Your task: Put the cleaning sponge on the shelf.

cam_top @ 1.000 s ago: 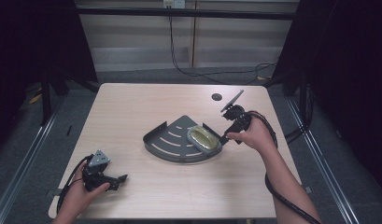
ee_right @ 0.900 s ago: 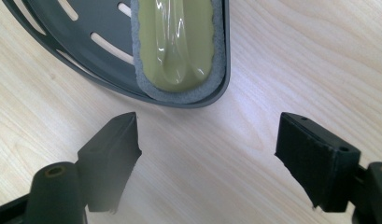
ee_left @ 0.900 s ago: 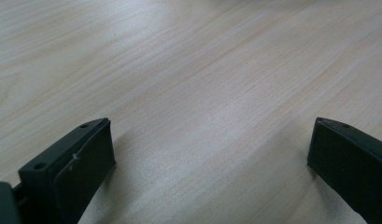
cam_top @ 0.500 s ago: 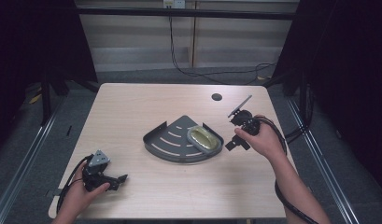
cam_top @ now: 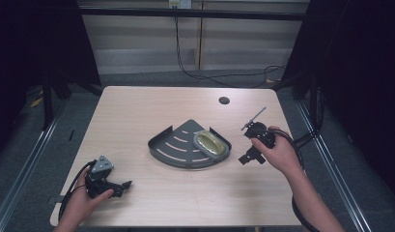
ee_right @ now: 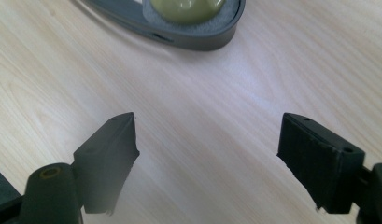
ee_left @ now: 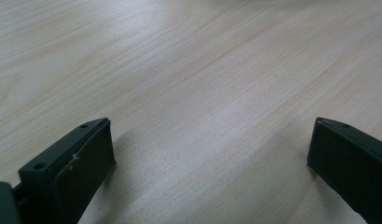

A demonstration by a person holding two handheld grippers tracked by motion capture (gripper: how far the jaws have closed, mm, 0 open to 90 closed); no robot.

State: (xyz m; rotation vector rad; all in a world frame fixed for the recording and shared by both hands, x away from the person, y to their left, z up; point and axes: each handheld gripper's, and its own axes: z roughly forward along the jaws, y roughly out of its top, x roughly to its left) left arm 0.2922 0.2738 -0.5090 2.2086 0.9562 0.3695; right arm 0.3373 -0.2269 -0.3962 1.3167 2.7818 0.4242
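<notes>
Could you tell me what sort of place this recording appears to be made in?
Probably a lab recording booth, not a home: a bare wooden table ringed by dark curtains, cables trailing on the floor behind, and a person holding tongs near a grey tray.

Left claw [cam_top: 119, 185] gapes wide, held low; right claw [cam_top: 246, 159] likewise spread.

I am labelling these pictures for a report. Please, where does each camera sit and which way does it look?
High view: above the person's side, looking forward and down on the table; both forearms show.
Left gripper view: on the left hand-held gripper, facing bare tabletop; open jaws.
Right gripper view: on the right hand-held gripper, facing the grey tray, shared with high view.
</notes>
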